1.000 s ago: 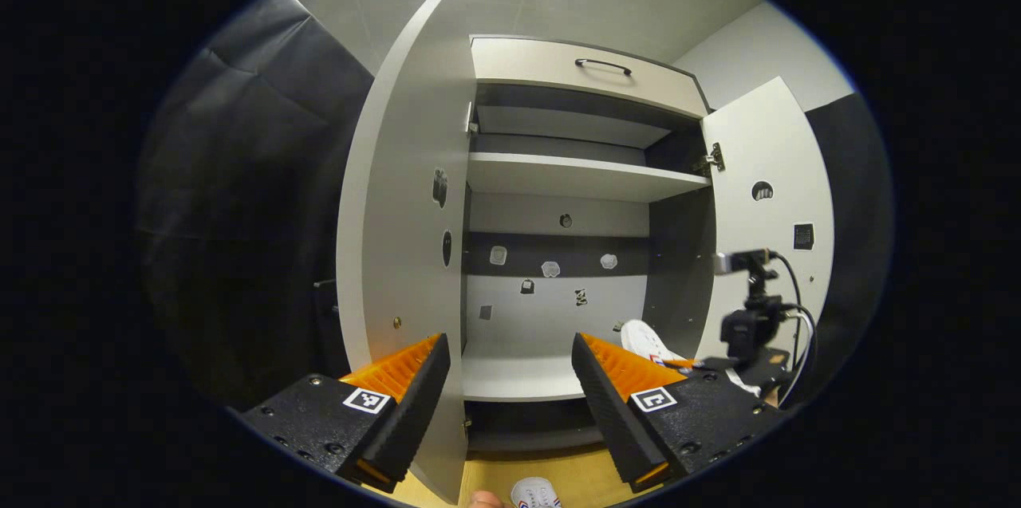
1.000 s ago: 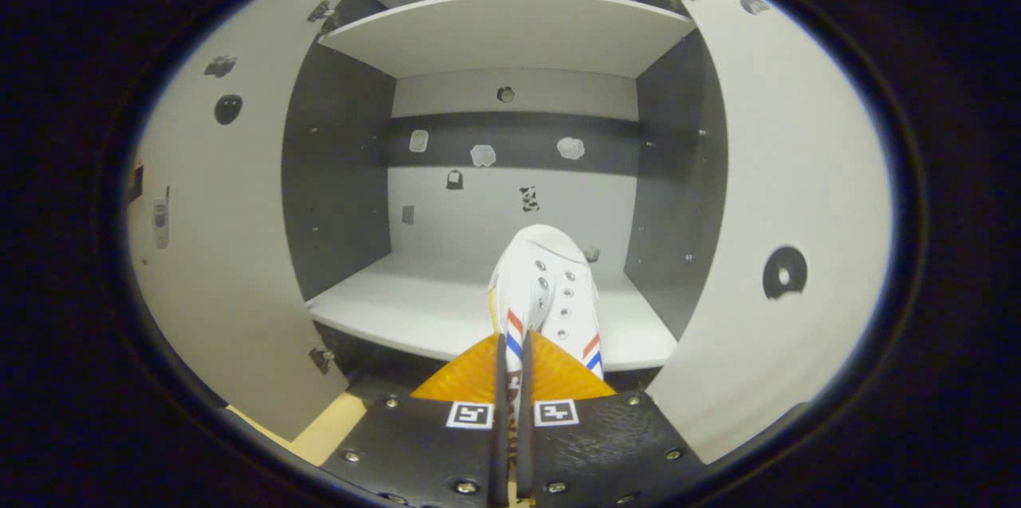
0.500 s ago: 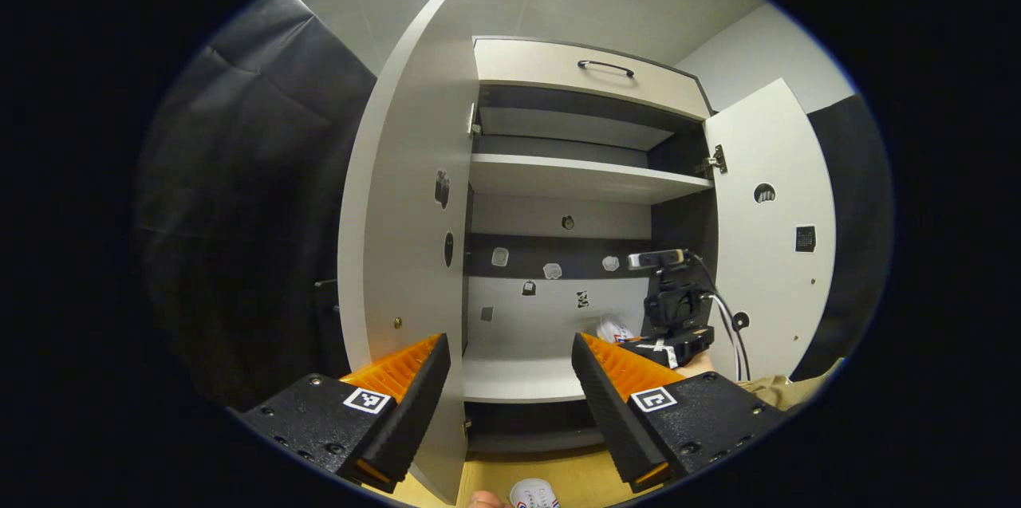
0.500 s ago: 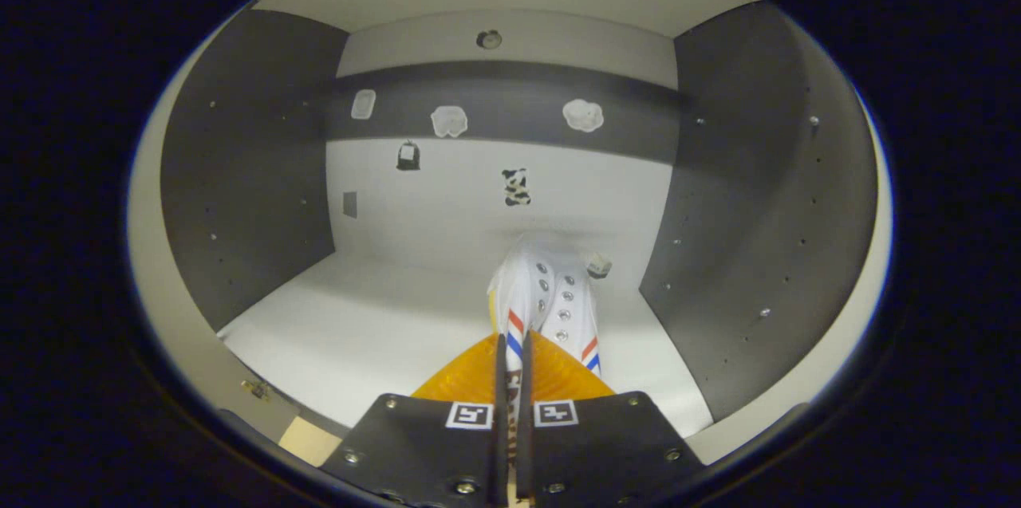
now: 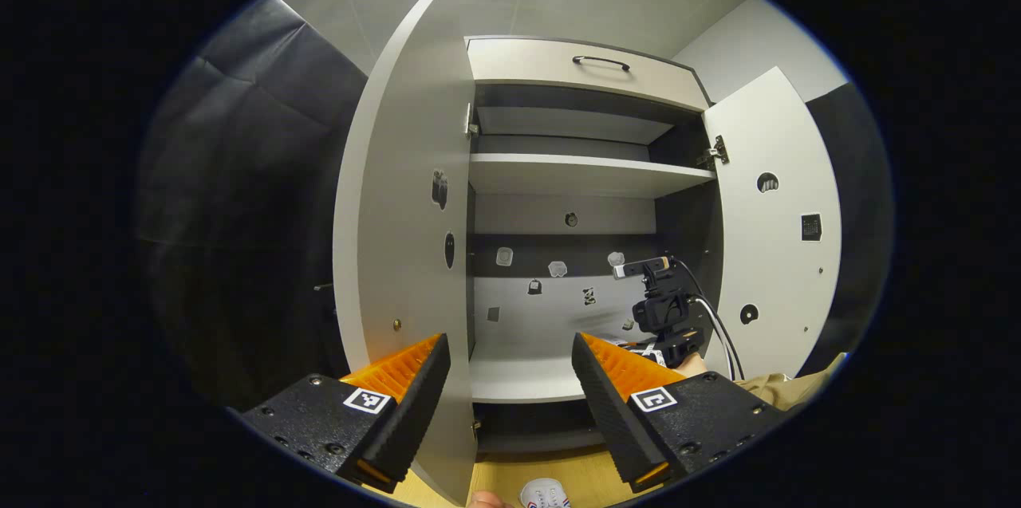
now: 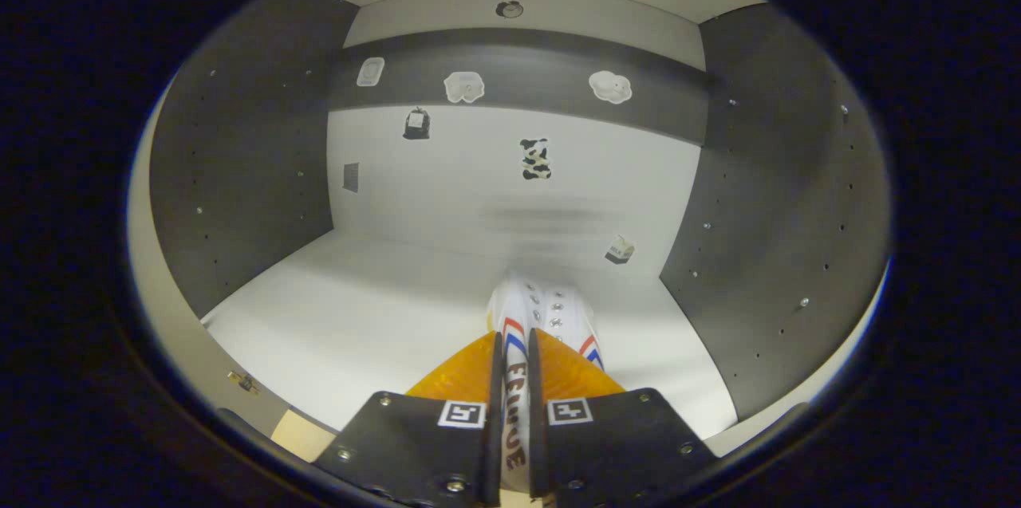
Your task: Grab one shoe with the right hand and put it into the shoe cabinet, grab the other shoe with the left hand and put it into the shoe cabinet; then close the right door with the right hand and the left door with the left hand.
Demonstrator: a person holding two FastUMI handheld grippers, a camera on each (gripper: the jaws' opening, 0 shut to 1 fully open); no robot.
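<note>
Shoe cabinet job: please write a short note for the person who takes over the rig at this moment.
Right gripper: shut on the first shoe, inside the shoe cabinet above its lower shelf; not released.
Left gripper: open, holds nothing, in front of the cabinet.
Second shoe: on the floor below the left gripper.
Left door and right door: both open.
Done: nothing completed yet.
Left: release the first shoe, store the second with the left, close right door, then left door.
</note>
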